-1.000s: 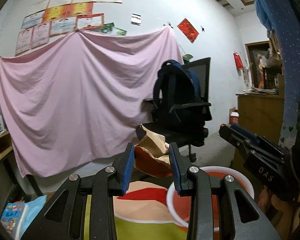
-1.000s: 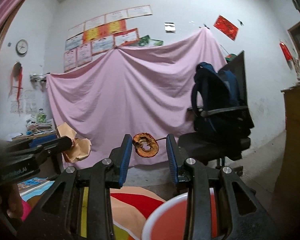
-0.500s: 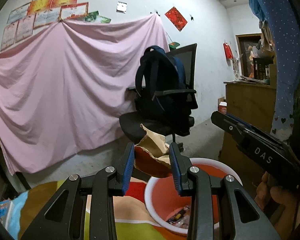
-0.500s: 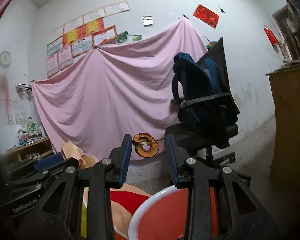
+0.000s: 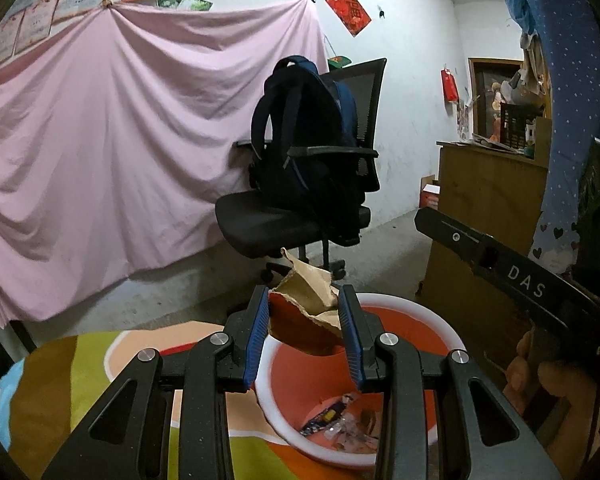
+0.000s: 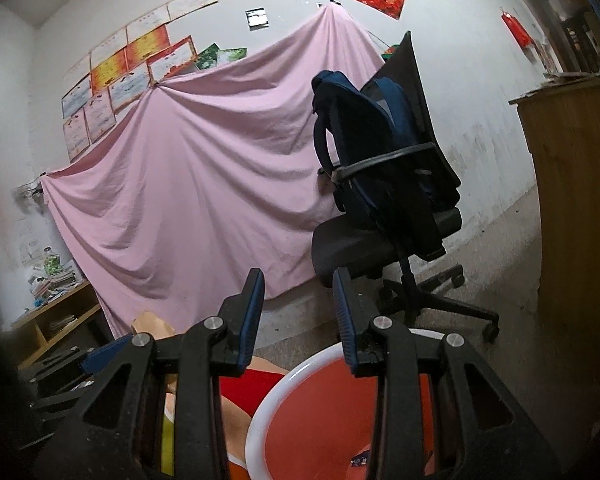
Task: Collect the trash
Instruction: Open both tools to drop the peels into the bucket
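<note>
My left tool [image 5: 305, 330] pinches a crumpled, torn paper scrap [image 5: 306, 306], brown with a red underside, above the round red basin [image 5: 400, 308] with its smooth white rim. My right tool [image 6: 298, 312] stands spread, nothing between its ribbed blue pads [image 6: 256, 312].

Red basin [image 5: 440, 344] mouth lies open below; office chair [image 5: 300, 216] stands well beyond.
</note>
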